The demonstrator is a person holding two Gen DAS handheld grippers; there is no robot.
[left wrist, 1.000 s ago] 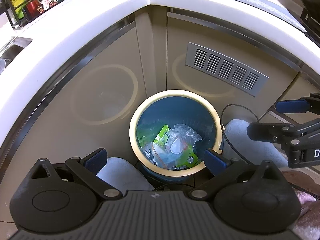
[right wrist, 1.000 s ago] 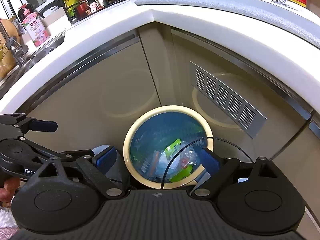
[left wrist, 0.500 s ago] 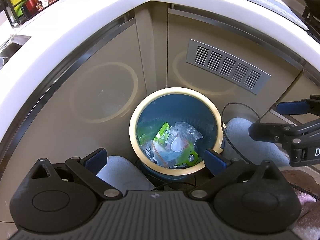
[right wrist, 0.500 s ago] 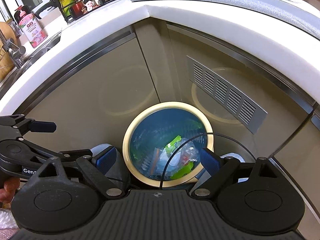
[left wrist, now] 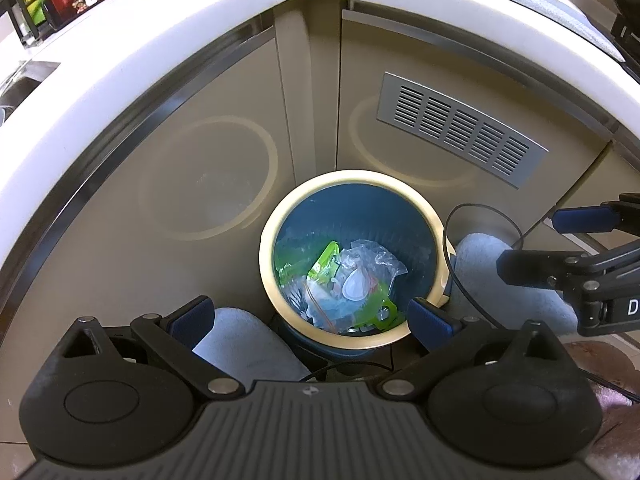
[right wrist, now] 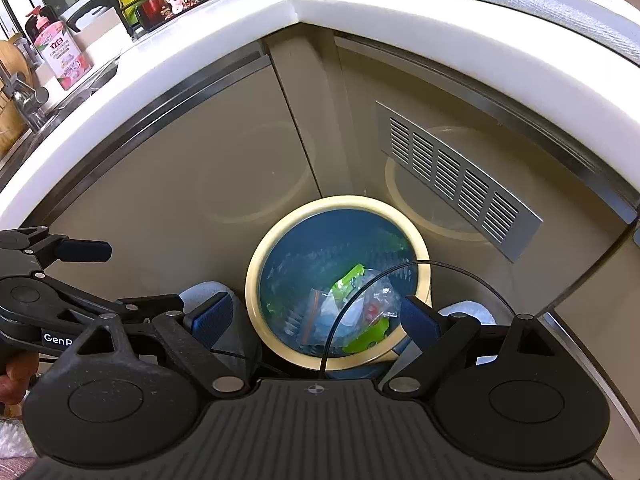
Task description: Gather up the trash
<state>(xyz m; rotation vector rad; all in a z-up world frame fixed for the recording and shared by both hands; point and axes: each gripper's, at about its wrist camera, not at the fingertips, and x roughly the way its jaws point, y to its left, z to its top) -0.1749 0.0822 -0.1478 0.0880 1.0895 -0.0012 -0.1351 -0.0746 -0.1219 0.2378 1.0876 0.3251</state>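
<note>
**Two open claws over the bin**

Two cabinet doors (left wrist: 224, 184) meet in a corner behind the bin (left wrist: 348, 184), which stands on the floor straight ahead of and below both claws. Left claw (left wrist: 310, 314) and right claw (right wrist: 316, 316) gape wide, empty. Trash (left wrist: 352, 284) lies inside; neither claw looks clearly nearer.

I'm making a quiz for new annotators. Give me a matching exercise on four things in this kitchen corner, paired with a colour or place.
Things:
1. trash bin rim
2. vent grille
3. green wrapper
4. soap bottle

Descriptions:
A. silver, on the cabinet door
B. pink, on the counter by the sink
C. cream, around a blue interior
D. inside the bin among clear plastic

Pairs: 1-C, 2-A, 3-D, 4-B
</note>
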